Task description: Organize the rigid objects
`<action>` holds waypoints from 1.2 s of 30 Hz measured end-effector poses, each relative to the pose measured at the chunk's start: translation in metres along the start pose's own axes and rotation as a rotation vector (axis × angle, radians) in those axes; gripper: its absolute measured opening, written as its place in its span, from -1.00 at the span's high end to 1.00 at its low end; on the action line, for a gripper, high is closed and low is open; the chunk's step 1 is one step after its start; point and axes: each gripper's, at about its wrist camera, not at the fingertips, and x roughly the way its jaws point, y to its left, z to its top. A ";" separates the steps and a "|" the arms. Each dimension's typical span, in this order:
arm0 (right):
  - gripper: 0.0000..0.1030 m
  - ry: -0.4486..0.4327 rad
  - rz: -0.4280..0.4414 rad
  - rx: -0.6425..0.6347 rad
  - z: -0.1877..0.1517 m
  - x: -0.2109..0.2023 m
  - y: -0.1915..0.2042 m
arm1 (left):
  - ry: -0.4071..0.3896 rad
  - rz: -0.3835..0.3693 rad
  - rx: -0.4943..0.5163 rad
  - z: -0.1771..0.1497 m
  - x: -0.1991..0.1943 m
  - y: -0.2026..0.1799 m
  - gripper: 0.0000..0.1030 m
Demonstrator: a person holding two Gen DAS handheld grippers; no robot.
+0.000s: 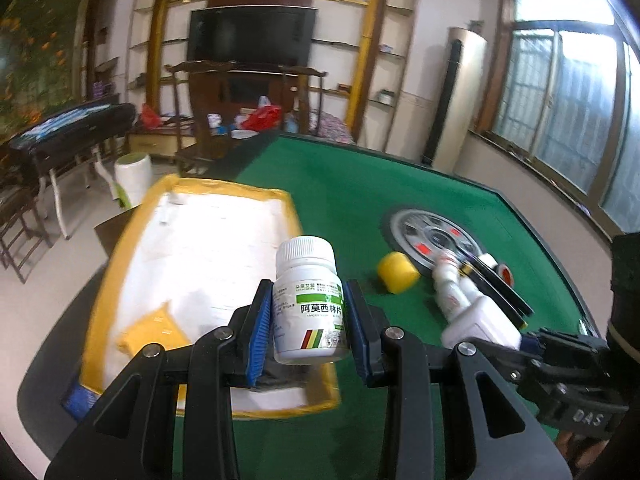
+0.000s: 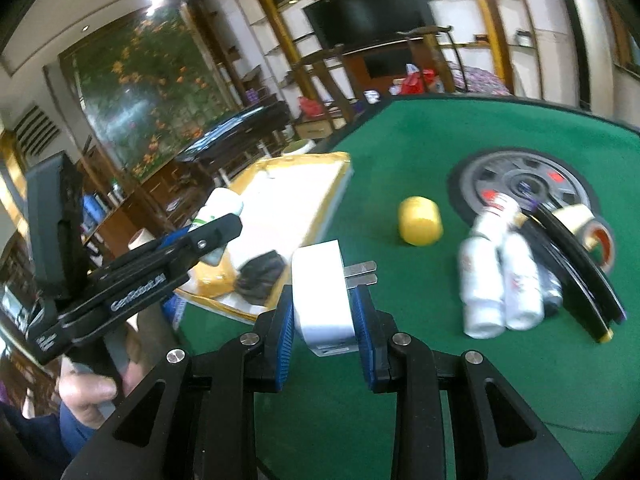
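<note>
the left gripper (image 1: pixel 307 312) was clamped narrowly on an upright white pill bottle (image 1: pixel 307 300), held over the near end of the yellow-rimmed tray (image 1: pixel 192 236) on the green table (image 1: pixel 360 184). the right gripper (image 2: pixel 325 312) was pinched on a white plug adapter (image 2: pixel 322 292), prongs forward, just beside that tray's right edge. right of the tray, a yellow cylinder (image 2: pixel 420 221) lay apart, and farther right white bottles (image 2: pixel 500 280) lay against a black curved piece (image 2: pixel 576 268) and a tape roll (image 2: pixel 596 236).

Each tool is black, with angular arms, silver round screws and ribbed blue pads (image 1: pixel 256 340). At the left of the right wrist view, the left tool (image 2: pixel 224 224) bears white lettering. Lower left there, a hand (image 2: pixel 90 394) emerges from a blue sleeve (image 2: pixel 74 432).
</note>
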 end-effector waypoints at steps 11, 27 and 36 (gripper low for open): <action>0.51 0.080 0.042 -0.025 0.040 0.074 0.045 | 0.134 0.002 -0.152 0.006 0.047 0.066 0.37; 0.51 0.156 0.027 0.023 0.071 0.142 0.042 | 0.174 0.037 -0.143 -0.003 0.069 0.069 0.37; 0.51 0.194 0.017 0.048 0.066 0.153 0.033 | 0.181 0.055 -0.124 -0.008 0.074 0.069 0.37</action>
